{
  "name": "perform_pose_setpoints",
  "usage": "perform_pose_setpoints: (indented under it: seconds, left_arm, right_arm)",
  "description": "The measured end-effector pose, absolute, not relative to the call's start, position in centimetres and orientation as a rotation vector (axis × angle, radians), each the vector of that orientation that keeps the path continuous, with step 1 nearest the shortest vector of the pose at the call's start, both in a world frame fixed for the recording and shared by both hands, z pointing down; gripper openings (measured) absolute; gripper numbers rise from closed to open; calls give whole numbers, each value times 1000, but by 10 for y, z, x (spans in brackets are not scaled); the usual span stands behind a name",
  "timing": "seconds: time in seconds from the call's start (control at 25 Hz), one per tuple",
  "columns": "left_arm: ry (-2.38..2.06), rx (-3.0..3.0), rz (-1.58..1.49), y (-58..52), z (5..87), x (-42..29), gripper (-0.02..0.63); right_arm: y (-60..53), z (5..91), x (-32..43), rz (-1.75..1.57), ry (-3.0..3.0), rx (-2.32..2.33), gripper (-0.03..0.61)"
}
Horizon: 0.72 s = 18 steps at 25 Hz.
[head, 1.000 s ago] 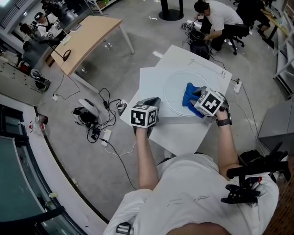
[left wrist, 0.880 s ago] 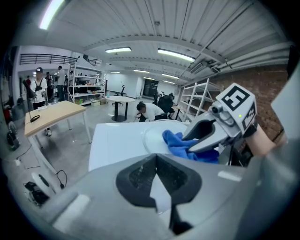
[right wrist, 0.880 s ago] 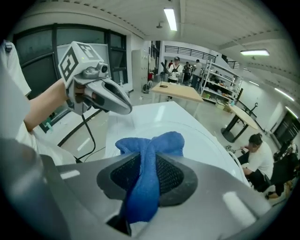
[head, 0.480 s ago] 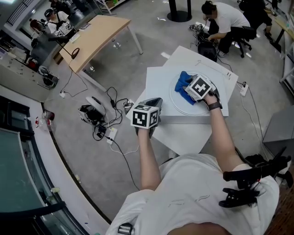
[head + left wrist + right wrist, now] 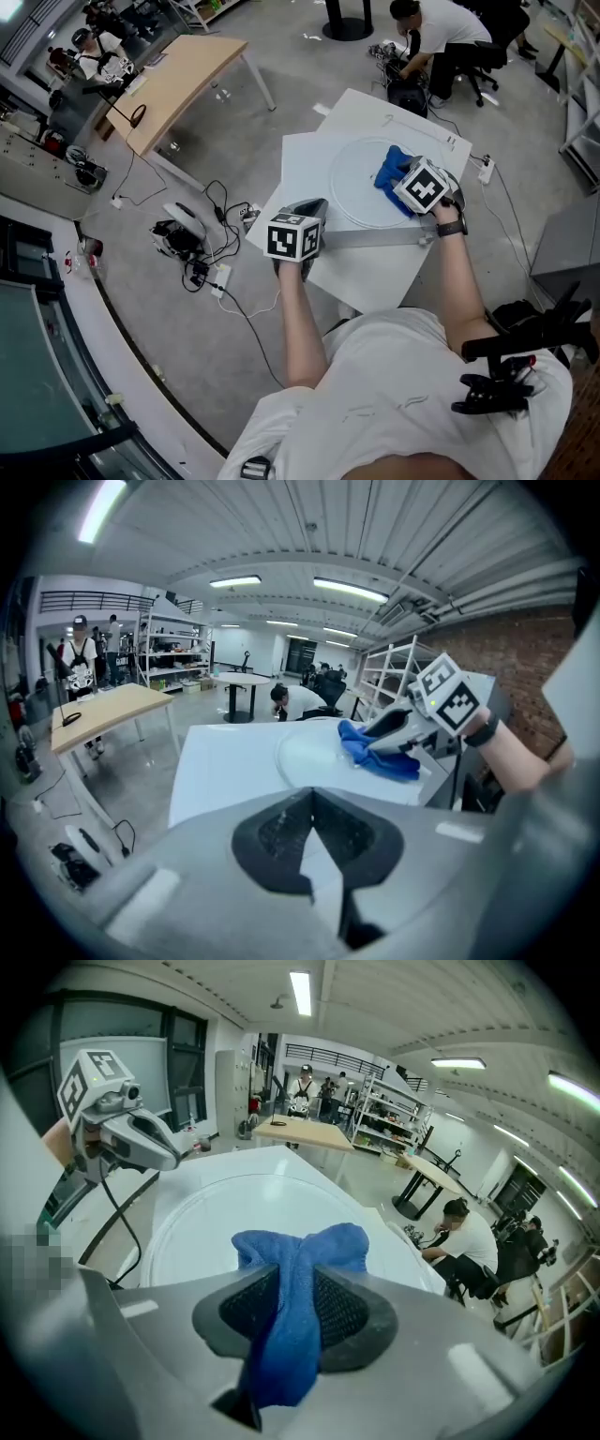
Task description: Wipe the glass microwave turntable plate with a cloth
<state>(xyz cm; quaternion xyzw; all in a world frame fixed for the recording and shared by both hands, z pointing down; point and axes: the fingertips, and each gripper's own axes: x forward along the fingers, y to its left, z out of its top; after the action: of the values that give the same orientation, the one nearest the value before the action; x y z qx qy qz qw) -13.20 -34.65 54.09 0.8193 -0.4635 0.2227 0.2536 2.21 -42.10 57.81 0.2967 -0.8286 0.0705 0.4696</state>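
White worktop point(image 5: 375, 272) carries one glass plate point(image 5: 349, 183); my right hand-held gripper point(image 5: 298, 1283) clamps one blue cloth point(image 5: 305, 1246) on it, left hand-held gripper point(image 5: 314, 803) closed.

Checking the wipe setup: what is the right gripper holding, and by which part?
The right gripper is shut on the blue cloth, pinching a bunched fold; the rest spreads ahead onto the glass plate.

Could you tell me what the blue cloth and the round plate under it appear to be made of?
Blue cloth: soft, napped fabric, likely microfibre or terry; fuzzy surface, limp folds. Round plate: apparently clear glass, glossy; see-through with a bright rim.
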Motion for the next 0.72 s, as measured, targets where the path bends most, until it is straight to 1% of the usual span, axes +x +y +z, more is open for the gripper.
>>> perform_pose_setpoints:
  seconds: [0.12, 0.24, 0.44, 0.6, 0.72]
  left_arm:
    - [-1223, 2246, 612, -345, 543, -122, 3]
    - [-1202, 2266, 629, -347, 543, -115, 3]
    - [-1153, 2302, 714, -357, 538, -82, 3]
    - [-1097, 2301, 772, -350, 548, -73, 3]
    - [-1059, 2310, 778, -343, 554, -69, 3]
  right_arm:
    - [-404, 575, -5, 151, -2116, 681, 120]
    - [-409, 563, -42, 88, -2221, 669, 115]
    - [-408, 571, -31, 149, -2100, 627, 106]
    - [-388, 573, -55, 187, -2157, 549, 107]
    - [-395, 572, -64, 170, -2213, 587, 109]
